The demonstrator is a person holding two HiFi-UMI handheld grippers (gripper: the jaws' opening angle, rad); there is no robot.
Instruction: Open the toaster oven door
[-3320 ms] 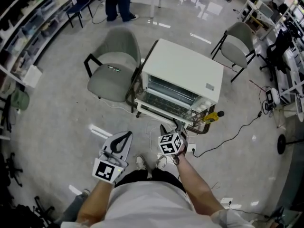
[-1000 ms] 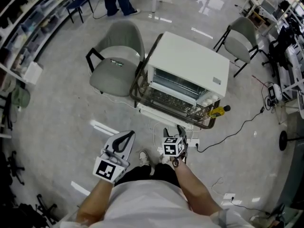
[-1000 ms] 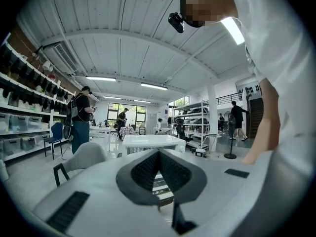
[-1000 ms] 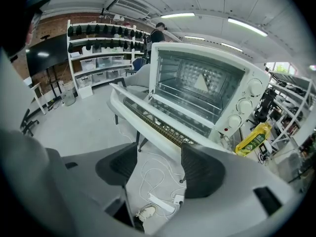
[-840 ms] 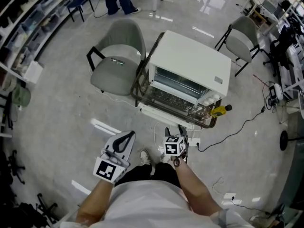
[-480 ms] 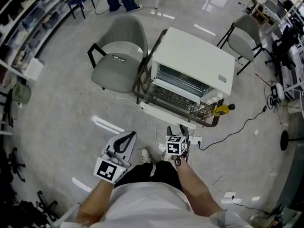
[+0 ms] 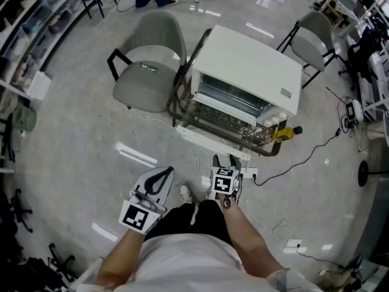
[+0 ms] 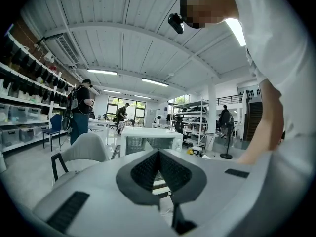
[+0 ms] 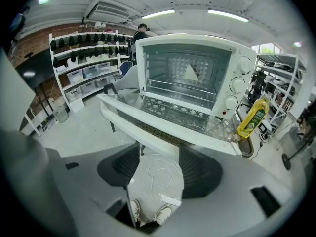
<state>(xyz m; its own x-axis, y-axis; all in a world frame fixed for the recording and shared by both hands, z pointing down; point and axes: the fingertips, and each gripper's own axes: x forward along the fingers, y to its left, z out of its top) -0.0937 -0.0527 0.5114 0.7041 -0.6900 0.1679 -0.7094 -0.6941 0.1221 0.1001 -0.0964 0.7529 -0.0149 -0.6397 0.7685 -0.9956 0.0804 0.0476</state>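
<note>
Right gripper view | toaster oven door (image 9: 168, 117) down, task apparently done | right gripper (image 9: 159, 157) jaws apart, just narrowing, empty | left gripper (image 8: 159, 154) jaws together

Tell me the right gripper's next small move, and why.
Probably just draw the right gripper back: the toaster oven door already lies open and flat, and the jaws, having just closed slightly, stand apart with nothing between them.
</note>
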